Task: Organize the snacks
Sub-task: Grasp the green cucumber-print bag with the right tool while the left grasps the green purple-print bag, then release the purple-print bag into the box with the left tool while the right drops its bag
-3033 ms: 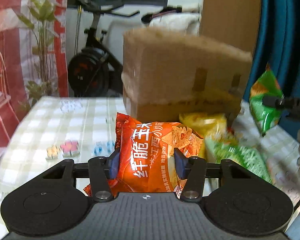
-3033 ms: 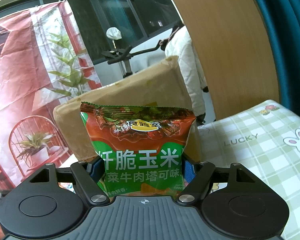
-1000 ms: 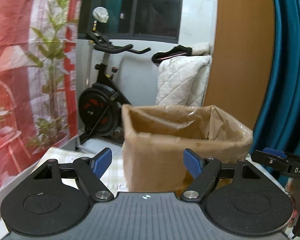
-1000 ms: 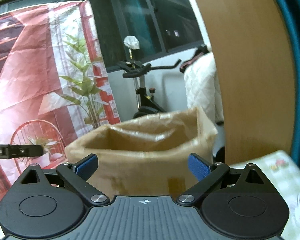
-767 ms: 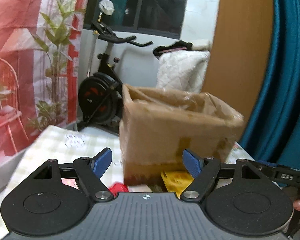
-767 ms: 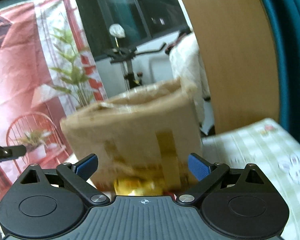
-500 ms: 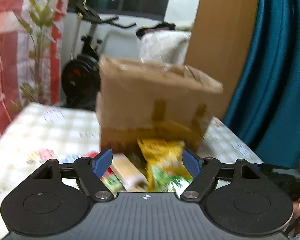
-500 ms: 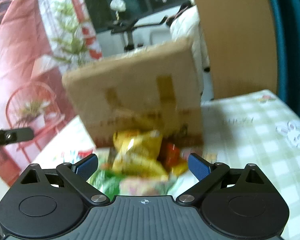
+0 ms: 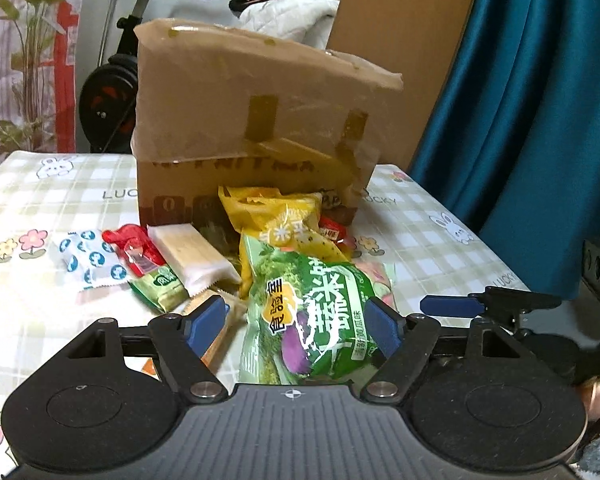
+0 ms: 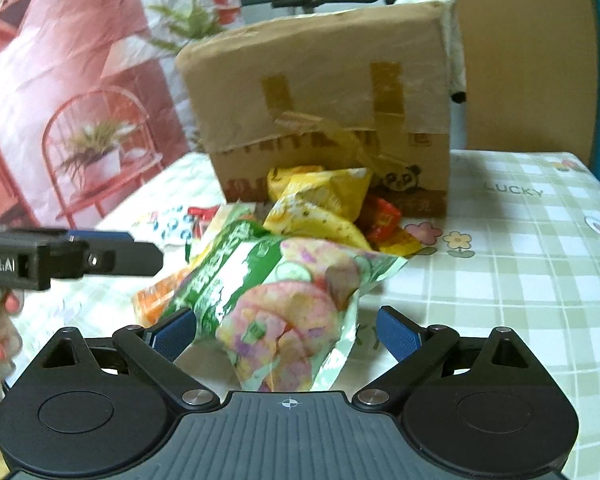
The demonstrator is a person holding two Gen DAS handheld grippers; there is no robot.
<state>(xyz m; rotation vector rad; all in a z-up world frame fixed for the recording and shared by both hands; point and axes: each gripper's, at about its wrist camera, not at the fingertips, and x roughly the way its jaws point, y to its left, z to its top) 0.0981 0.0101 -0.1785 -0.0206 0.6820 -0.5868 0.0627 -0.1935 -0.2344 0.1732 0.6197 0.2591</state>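
A pile of snack packets lies on the checked tablecloth in front of a tall cardboard box (image 9: 256, 120), which also shows in the right wrist view (image 10: 324, 92). My left gripper (image 9: 294, 326) is open, its blue pads either side of a green vegetable-crisp bag (image 9: 312, 316). My right gripper (image 10: 286, 330) is open around the other end of the same green and pink bag (image 10: 284, 304). Behind it lie a yellow bag (image 9: 280, 220), a white wafer packet (image 9: 192, 254), a red packet (image 9: 134, 250) and a blue-dotted white packet (image 9: 86, 258).
The tablecloth (image 10: 520, 248) stretches right of the pile. A blue curtain (image 9: 540, 100) hangs at the right, a wooden panel (image 9: 404, 20) behind the box. An exercise bike (image 9: 112, 80) and a red printed hanging (image 10: 60, 60) stand beyond the table.
Both grippers held snack bags 3 s ago and are now empty. They dropped from the box's rim down to the pile and closed in on the green bag.
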